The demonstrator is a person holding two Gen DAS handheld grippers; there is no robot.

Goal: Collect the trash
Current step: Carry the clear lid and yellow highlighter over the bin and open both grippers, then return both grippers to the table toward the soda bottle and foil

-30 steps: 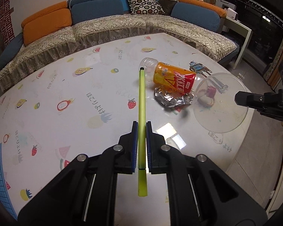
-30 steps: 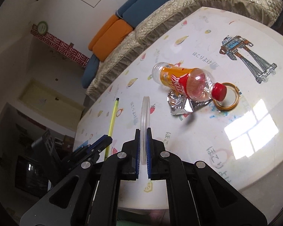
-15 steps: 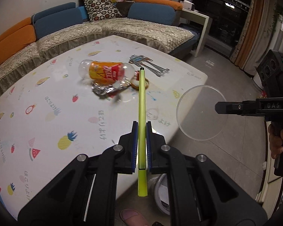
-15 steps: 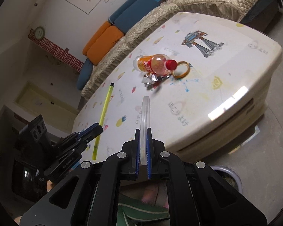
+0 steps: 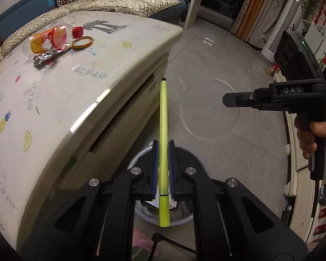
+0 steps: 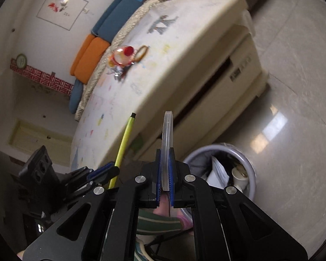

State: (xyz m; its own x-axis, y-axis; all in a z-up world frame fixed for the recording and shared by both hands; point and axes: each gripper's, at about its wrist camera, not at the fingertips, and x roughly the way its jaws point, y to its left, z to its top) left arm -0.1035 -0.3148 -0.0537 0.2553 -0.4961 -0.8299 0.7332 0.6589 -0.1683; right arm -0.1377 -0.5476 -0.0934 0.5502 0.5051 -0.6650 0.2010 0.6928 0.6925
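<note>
Right now the left gripper (image 5: 163, 169) is clamped on a yellow-green marker pen (image 5: 163, 134), whose black tip points toward 12 o'clock above the grey floor. Below the jaws sits a round trash bin (image 5: 141, 212) with a dark liner, beside the cream coffee table (image 5: 110, 69). At 3 o'clock the right gripper (image 5: 228, 101) pinches a clear plastic lid (image 5: 208, 108) by its edge. From the right wrist, the lid stands edge-on, with the bin (image 6: 248, 163) at 4 o'clock. On the tabletop at 10 o'clock lie an orange drink bottle (image 5: 47, 40), crumpled foil (image 5: 43, 56) and a tape ring (image 5: 82, 42), close together.
</note>
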